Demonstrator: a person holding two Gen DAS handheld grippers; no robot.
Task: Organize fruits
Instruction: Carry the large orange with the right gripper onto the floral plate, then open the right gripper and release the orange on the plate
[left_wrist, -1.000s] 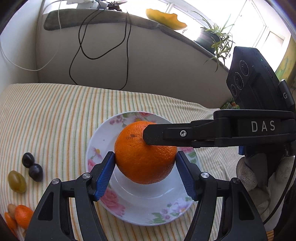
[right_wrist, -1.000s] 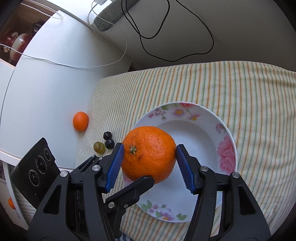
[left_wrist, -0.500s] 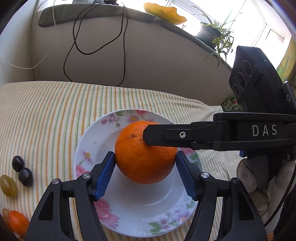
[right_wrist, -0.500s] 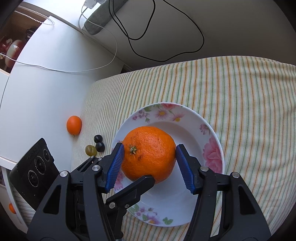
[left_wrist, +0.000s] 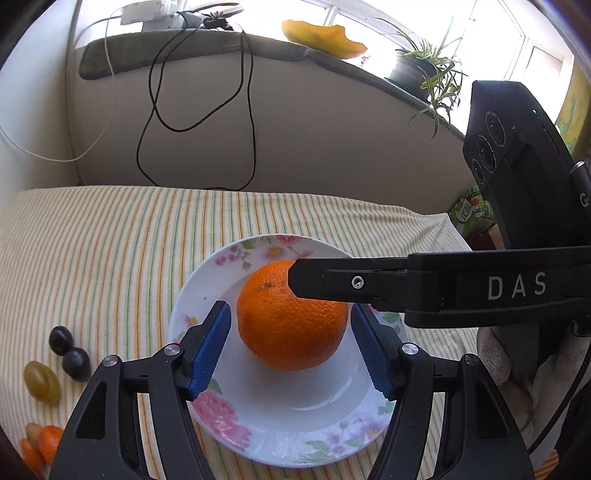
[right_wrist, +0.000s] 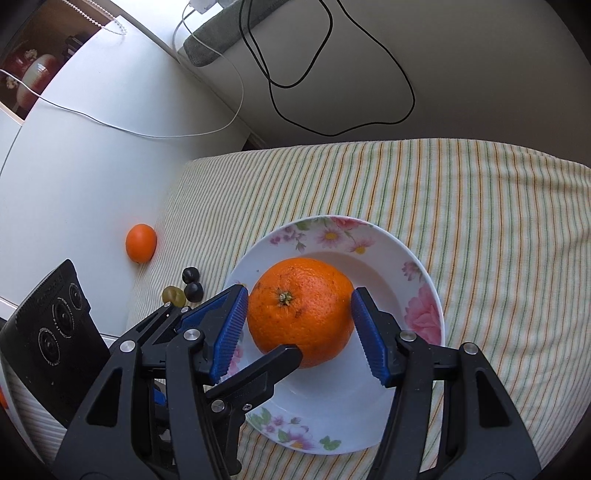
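We have the large round orange (left_wrist: 291, 317) over the middle of the white floral-rimmed plate (left_wrist: 207, 273); whether it rests there we cannot tell. Both tools bracket it crosswise, so it cannot roll. The left gripper (left_wrist: 291, 347) stands half wide, a slim gap at its left pad. The right gripper (right_wrist: 299, 332) holds the orange, pads touching both flanks. Left of the plate, on the striped cloth (left_wrist: 110, 240), the dark grapes (left_wrist: 70, 349) and green grape (left_wrist: 41, 380) wait.
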